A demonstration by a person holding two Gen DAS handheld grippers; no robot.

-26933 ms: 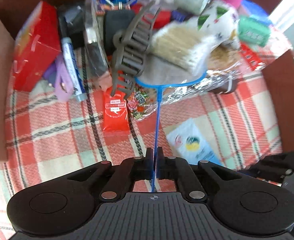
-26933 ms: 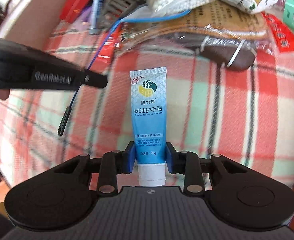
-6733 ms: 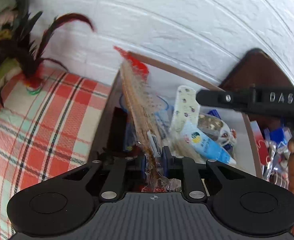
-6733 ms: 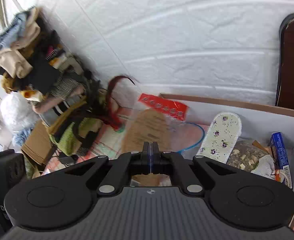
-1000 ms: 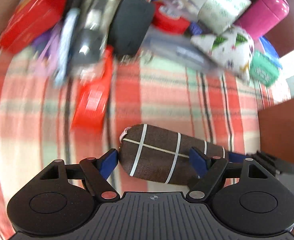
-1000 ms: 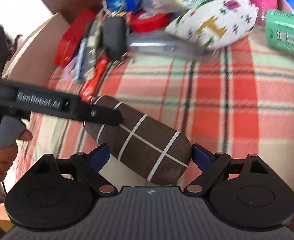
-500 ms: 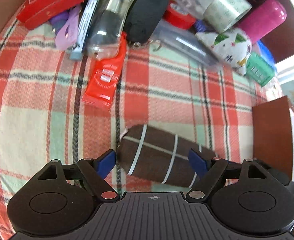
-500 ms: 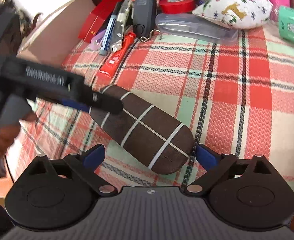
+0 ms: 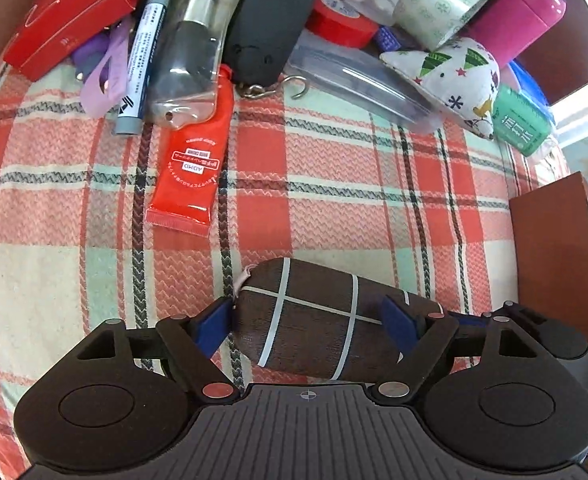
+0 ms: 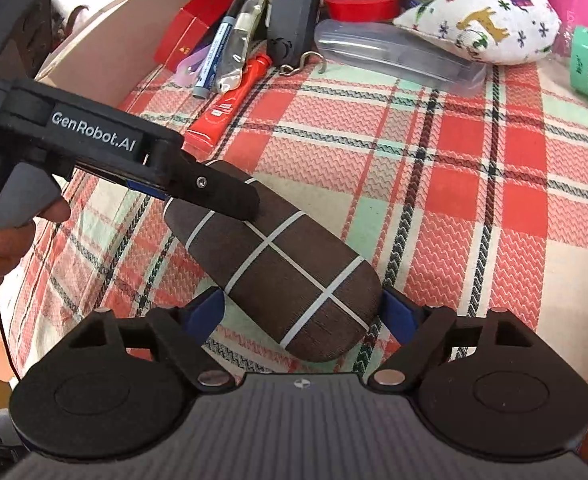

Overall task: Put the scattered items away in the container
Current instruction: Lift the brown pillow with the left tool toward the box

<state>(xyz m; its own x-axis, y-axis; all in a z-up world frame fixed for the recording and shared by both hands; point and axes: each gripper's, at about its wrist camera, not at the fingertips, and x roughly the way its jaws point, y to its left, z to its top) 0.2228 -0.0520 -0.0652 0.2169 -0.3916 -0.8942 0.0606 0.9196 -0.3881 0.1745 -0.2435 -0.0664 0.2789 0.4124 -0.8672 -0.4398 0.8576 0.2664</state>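
A brown oblong pouch with thin white lines (image 9: 314, 320) lies on the plaid cloth (image 9: 334, 200). My left gripper (image 9: 308, 322) has its blue pads on both sides of one end, closed against it. My right gripper (image 10: 302, 312) has its pads on both sides of the other end (image 10: 294, 280), also closed against it. The left gripper shows from the side in the right wrist view (image 10: 213, 196), lying across the pouch. The container is not in view.
Scattered items line the far edge: a red tube (image 9: 193, 168), marker (image 9: 141, 60), red box (image 9: 61, 20), black key fob (image 9: 265, 24), tape rolls (image 9: 442, 0), pink bottle (image 9: 522, 12), patterned pillow (image 9: 454, 80), green pack (image 9: 522, 128). A brown board (image 9: 554, 248) stands at the right.
Both grippers have come closer over the pouch and their pads have narrowed onto its two ends. The pouch has stayed where it was on the cloth.
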